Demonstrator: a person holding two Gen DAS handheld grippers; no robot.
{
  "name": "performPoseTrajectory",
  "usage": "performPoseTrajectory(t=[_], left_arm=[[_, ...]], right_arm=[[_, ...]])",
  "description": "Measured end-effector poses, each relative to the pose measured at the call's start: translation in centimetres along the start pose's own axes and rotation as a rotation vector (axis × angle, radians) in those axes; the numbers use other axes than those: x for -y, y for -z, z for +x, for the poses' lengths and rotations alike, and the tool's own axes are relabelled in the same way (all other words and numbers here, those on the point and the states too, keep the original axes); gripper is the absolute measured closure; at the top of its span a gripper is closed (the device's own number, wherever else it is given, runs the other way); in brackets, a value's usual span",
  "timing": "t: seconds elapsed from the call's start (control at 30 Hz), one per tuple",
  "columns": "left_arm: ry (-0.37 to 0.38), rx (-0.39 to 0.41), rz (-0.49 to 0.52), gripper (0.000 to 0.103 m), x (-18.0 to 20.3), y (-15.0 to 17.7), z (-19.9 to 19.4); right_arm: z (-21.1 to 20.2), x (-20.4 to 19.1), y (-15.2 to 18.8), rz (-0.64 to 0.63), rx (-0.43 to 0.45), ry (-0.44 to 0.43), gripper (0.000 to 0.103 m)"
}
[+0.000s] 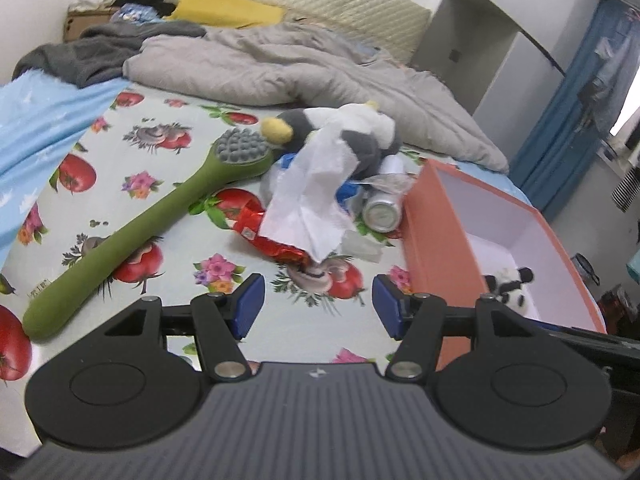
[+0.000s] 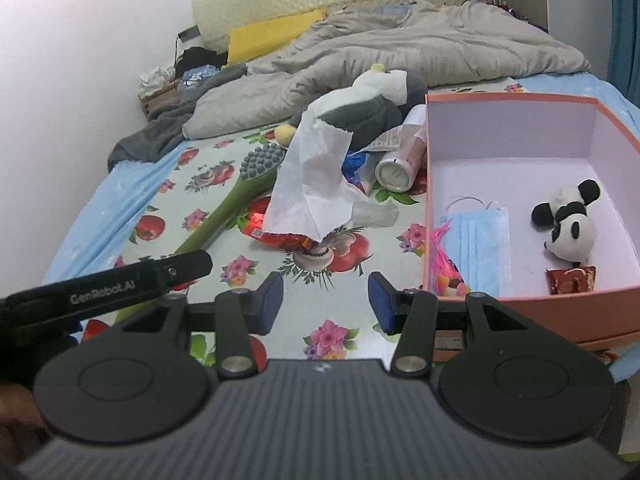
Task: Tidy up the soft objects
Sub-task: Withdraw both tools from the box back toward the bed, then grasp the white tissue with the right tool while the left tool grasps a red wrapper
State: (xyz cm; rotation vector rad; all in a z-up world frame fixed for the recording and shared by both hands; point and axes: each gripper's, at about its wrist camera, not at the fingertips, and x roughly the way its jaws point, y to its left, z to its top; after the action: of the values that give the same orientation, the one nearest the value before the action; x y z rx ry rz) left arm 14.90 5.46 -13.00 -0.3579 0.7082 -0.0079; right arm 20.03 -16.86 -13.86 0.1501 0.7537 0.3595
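I have both tools spread and empty, the left tool (image 1: 318, 306) and the right tool (image 2: 325, 302) each hanging over bare bedsheet (image 1: 132, 184). At twelve o'clock from both lies the pile: a tissue (image 2: 310, 188) draped over a red wrapper (image 2: 286, 240), with the grey-and-white plush (image 2: 360, 112) behind it and a can (image 2: 394, 172) beside. The box (image 2: 528, 312) sits at two o'clock, already holding a panda (image 2: 570, 224) and a mask (image 2: 484, 248), so I judge it the bin for soft things. The brush (image 1: 132, 236), being hard, probably stays out.

White tissue (image 1: 316, 184) hides part of the red wrapper (image 1: 276, 240); penguin plush (image 1: 340, 132) partly covered.
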Motion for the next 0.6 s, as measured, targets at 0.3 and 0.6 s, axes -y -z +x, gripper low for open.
performPoseTrajectory(t=[0.3, 0.6], left_arm=[[-0.021, -0.060, -0.133, 0.050, -4.7, -0.6, 6.3], [-0.012, -0.099, -0.300, 0.051, -9.3, -0.7, 11.3]], right_arm=[[4.6, -0.3, -1.5, 0.015, -0.037, 0.002, 0.053], [10.6, -0.7, -2.8, 0.053, -0.099, 0.039, 0.053]])
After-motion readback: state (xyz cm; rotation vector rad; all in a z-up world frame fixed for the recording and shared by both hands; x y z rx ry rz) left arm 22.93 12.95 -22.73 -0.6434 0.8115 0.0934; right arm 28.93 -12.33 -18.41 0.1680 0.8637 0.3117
